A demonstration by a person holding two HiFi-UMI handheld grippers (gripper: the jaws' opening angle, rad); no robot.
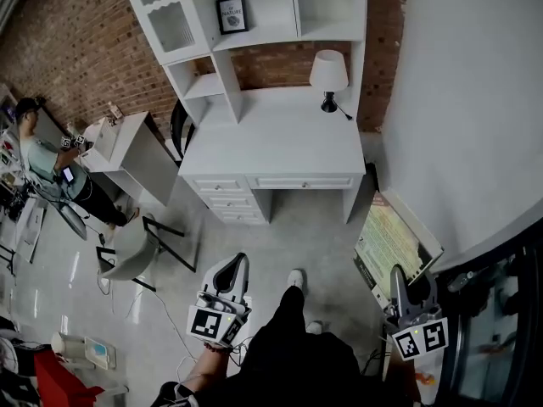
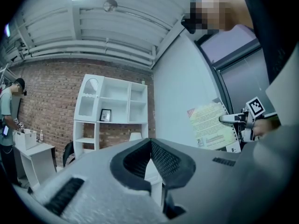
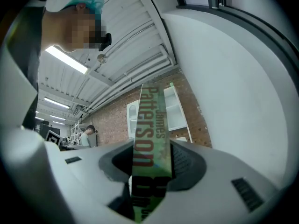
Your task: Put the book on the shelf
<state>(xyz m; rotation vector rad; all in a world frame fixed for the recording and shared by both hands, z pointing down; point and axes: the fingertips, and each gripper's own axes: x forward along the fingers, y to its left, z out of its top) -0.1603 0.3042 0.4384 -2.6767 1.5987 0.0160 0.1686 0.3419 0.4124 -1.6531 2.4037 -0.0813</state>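
Note:
The book (image 1: 389, 242), with a yellow-green cover, is held upright at the lower right of the head view, my right gripper (image 1: 397, 273) shut on its lower edge. In the right gripper view its green spine (image 3: 150, 134) with red lettering stands between the jaws. The white shelf unit (image 1: 254, 15) rises over a white desk (image 1: 271, 147) straight ahead, some way off. My left gripper (image 1: 238, 262) hangs at the lower left, its jaws closed tip to tip with nothing in them (image 2: 150, 142). The left gripper view also shows the book (image 2: 210, 125) and the shelf unit (image 2: 112, 106).
On the desk stands a white lamp (image 1: 328, 75), and a framed picture (image 1: 232, 13) sits in the shelf unit. A chair (image 1: 127, 248) and a second white desk (image 1: 127, 147) with a person (image 1: 38, 155) beside it are at the left. A white wall (image 1: 467, 125) runs along the right.

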